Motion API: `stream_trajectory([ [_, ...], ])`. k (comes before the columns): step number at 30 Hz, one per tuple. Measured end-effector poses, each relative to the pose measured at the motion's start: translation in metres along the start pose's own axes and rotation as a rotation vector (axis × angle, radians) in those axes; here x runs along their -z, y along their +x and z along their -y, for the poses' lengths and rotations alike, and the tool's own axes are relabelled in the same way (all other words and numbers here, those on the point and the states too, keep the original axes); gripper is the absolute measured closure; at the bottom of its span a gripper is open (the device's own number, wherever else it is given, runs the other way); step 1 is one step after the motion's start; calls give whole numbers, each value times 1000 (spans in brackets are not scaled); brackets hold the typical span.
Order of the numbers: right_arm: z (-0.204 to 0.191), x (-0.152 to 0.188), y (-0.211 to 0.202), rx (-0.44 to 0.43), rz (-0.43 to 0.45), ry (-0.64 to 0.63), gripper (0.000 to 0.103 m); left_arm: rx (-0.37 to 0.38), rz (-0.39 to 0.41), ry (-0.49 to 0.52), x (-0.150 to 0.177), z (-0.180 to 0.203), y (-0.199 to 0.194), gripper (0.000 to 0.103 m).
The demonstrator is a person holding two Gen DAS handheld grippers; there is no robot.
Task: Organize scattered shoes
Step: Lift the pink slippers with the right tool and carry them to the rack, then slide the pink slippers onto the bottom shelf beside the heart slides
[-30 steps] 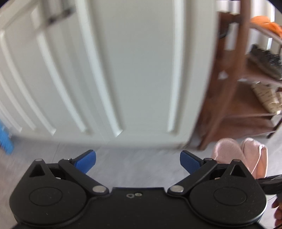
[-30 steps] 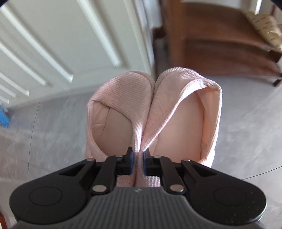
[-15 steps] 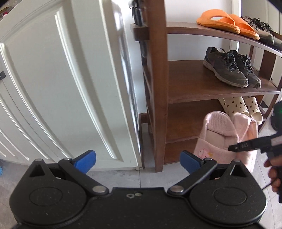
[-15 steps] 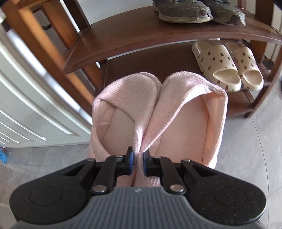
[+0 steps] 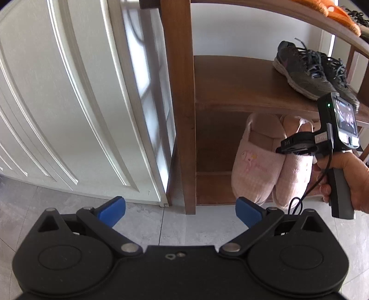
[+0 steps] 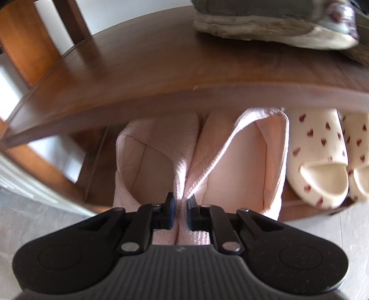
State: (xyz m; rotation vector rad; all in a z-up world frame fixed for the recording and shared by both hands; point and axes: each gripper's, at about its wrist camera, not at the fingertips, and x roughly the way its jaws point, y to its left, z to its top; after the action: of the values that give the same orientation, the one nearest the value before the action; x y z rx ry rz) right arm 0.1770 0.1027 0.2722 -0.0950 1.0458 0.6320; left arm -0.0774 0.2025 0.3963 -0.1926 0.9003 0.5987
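Our right gripper [image 6: 181,213] pinches the pink slippers [image 6: 200,161] under the wooden shoe rack's [image 5: 230,83] middle shelf beside heart-print slides [image 6: 318,159], while our left gripper [image 5: 180,208] gapes wide above grey floor tiles [image 5: 143,221].

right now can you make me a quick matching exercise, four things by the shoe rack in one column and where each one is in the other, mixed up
Things:
1. pink slippers
2. grey sneakers
3. heart-print slides
4. orange sandals

Places:
A. top shelf
B. pinched in the right gripper, entering the lower shelf
C. on the shelf directly above the slippers
D. lower shelf, right of the slippers

Pairs: 1-B, 2-C, 3-D, 4-A
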Motion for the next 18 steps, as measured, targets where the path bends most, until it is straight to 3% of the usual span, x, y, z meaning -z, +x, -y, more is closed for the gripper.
stream_trajectory([
  [18,-23,-16,54,123,111,-26,90,33,-9,62,-10,-11,47,1],
])
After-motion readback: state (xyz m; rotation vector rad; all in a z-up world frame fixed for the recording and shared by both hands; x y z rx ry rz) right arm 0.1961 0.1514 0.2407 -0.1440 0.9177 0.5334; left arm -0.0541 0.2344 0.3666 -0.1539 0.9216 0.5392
